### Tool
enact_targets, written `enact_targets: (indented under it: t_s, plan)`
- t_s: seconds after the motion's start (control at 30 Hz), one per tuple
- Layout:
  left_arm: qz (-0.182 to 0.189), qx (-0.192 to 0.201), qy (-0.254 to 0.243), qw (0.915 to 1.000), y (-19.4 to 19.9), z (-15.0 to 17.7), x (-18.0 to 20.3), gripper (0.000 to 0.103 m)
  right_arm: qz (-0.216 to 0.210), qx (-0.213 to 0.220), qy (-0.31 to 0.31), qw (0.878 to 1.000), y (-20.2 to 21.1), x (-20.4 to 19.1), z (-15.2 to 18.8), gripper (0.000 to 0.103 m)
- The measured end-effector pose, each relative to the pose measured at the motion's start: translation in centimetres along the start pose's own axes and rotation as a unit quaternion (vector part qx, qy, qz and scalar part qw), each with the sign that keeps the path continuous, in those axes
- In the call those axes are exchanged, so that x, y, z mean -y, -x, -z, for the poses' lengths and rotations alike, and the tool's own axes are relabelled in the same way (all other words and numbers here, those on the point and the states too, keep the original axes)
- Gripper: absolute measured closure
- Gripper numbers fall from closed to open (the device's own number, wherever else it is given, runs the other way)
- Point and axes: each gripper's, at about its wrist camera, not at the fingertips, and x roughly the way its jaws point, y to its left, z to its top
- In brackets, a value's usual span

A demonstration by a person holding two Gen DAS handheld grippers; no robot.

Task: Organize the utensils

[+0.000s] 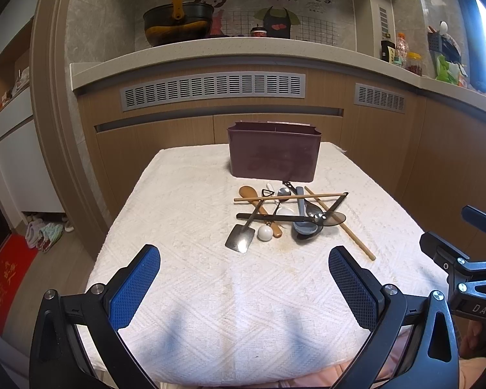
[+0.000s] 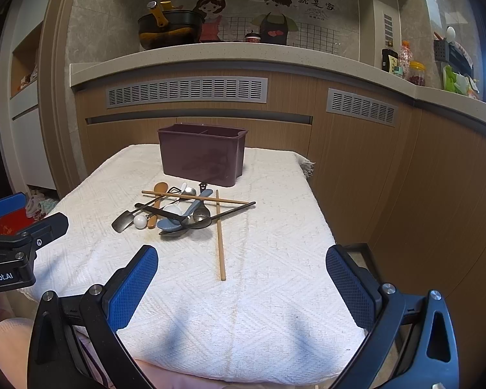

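Utensils [image 1: 285, 217] lie piled at twelve o'clock before the maroon caddy [image 1: 273, 152], while the left hand-held gripper [image 1: 244, 278] and right hand-held gripper [image 2: 241, 278] hover level, jaws spread wide, empty, over the bench [image 1: 184, 291].

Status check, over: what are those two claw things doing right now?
Left gripper and right gripper open, empty. Utensil pile untouched before maroon holder. Nothing blocking.

White diamond-weave cloth [image 1: 210, 291], maroon utensil box [image 1: 273, 159] near its far edge, blue cross-hatched gripper pads [image 1: 136, 287], grey-blue spoon [image 1: 303, 223], tan wooden chopsticks [image 2: 221, 243], white ball-ended spoon [image 1: 264, 233]
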Motion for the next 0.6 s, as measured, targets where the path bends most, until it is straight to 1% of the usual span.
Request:
enact_targets:
  t_s: [0.6]
  plan:
    - [0.000, 0.000, 0.001, 1.0000, -0.01, -0.22, -0.06, 0.000, 0.000, 0.000, 0.001, 1.000, 0.03, 0.12, -0.03, 0.000]
